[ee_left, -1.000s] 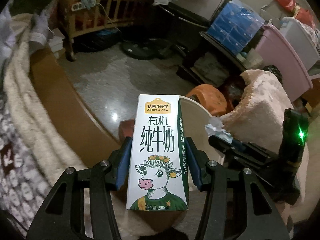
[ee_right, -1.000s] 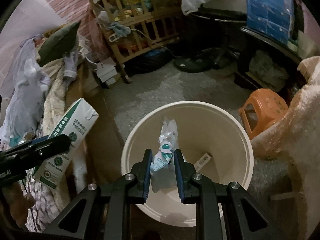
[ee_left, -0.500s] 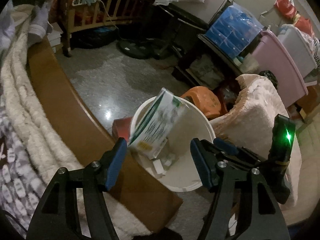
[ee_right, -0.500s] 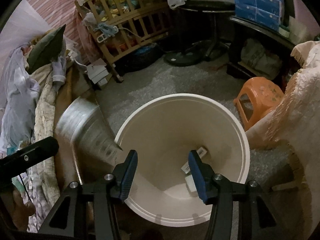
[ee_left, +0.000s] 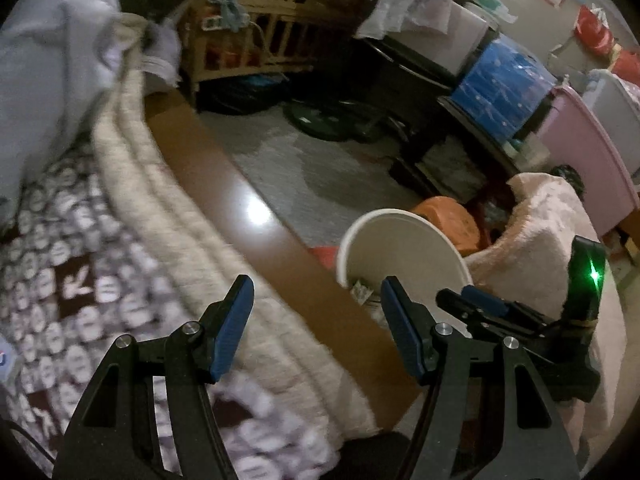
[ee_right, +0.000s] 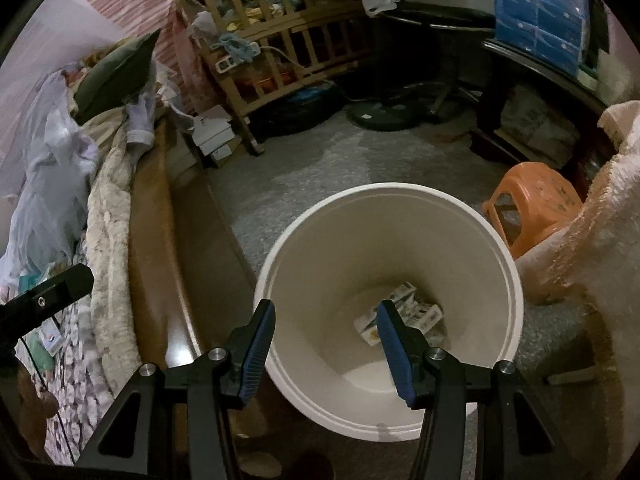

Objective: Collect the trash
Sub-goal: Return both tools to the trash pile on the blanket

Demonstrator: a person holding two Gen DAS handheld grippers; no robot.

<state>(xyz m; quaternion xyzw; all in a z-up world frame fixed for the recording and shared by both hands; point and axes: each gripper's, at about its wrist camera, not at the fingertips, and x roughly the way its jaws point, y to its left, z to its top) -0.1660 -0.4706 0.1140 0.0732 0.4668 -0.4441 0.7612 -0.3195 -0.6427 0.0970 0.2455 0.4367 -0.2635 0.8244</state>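
Both grippers stood spread and empty, with the trash down in the bucket.

The right gripper [ee_right: 326,340] hung over the white bucket [ee_right: 508,264], jaws apart with nothing between them; crumpled cartons [ee_right: 416,314] lay at the bucket's bottom. The left gripper [ee_left: 316,320] was spread wide above the wooden bed rail [ee_left: 224,184] and a cream blanket [ee_left: 160,216], beside the bucket [ee_left: 404,236]. An orange stool [ee_right: 532,196] stood just behind the bucket on the floor.
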